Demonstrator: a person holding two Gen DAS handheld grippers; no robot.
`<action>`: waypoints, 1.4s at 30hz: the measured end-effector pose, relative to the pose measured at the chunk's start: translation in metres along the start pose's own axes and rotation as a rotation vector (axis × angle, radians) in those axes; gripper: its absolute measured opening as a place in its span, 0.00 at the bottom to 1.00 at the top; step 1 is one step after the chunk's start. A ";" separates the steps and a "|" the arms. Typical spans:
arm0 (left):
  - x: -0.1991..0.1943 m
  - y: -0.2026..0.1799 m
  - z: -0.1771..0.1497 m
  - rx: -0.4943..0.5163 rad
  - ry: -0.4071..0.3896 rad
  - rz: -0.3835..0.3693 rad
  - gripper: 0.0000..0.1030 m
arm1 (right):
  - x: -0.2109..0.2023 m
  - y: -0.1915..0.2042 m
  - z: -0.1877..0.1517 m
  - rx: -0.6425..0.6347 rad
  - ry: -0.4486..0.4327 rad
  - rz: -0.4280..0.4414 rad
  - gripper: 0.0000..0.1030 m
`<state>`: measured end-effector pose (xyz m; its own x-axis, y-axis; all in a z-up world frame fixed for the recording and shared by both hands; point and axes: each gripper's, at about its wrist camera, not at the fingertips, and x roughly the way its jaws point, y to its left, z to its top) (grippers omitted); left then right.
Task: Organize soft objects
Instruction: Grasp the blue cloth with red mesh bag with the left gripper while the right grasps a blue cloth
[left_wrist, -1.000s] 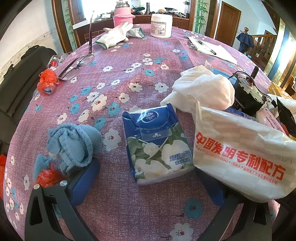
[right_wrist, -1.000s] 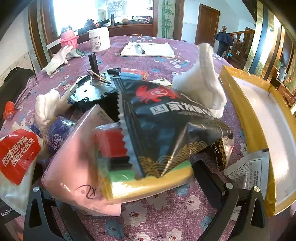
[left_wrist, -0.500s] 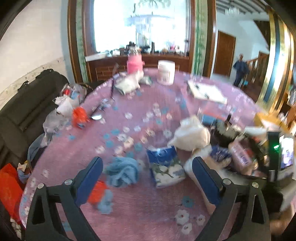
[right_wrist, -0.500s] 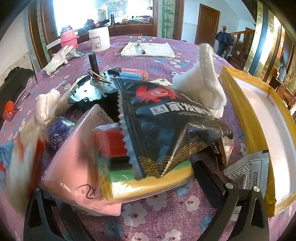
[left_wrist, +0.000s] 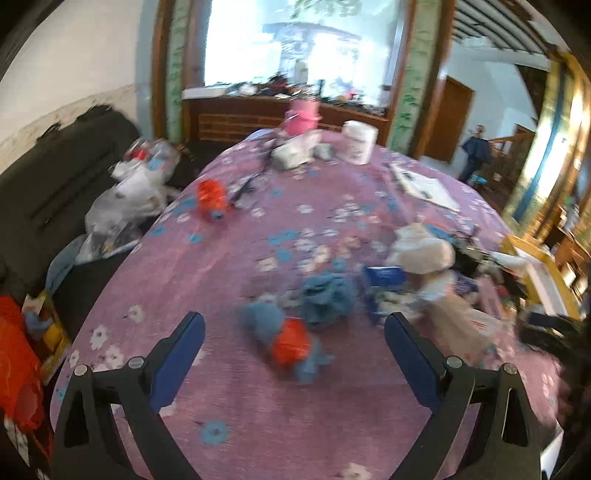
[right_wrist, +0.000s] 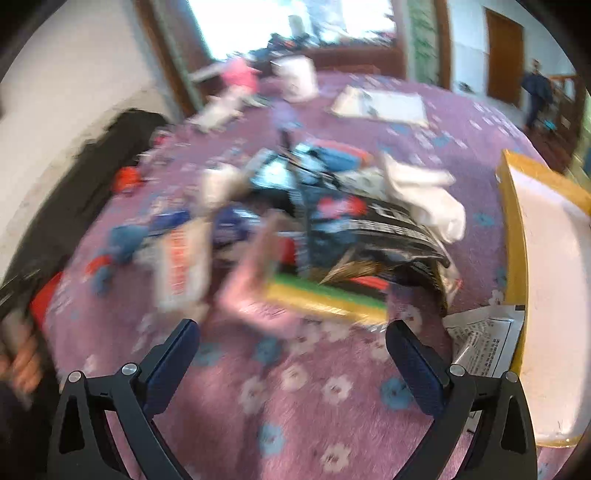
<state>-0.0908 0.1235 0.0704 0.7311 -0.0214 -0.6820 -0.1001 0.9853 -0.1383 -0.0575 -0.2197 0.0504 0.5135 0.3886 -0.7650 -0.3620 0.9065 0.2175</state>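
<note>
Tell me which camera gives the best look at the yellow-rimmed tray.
The right wrist view: the yellow-rimmed tray fills its right edge, showing rim and white inside. The left wrist view catches only a small blurred corner at far right.

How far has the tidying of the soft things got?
Barely begun. Nothing looks sorted: the blue knit cloth, white cloth and packets still lie jumbled on the table. The left gripper and right gripper are open and empty. The yellow tray looks empty.
</note>
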 end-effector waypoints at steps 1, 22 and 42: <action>0.007 0.004 0.002 -0.015 0.014 0.001 0.88 | -0.005 0.004 -0.003 -0.020 -0.014 0.005 0.93; 0.034 0.021 -0.011 -0.059 0.098 0.016 0.31 | 0.055 0.156 0.059 -0.392 0.008 0.267 0.61; 0.003 0.004 -0.001 0.003 0.024 -0.039 0.31 | 0.089 0.157 0.077 -0.268 -0.015 0.321 0.10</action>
<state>-0.0892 0.1272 0.0669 0.7183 -0.0641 -0.6928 -0.0698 0.9841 -0.1634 -0.0092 -0.0298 0.0630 0.3525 0.6485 -0.6747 -0.6943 0.6646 0.2760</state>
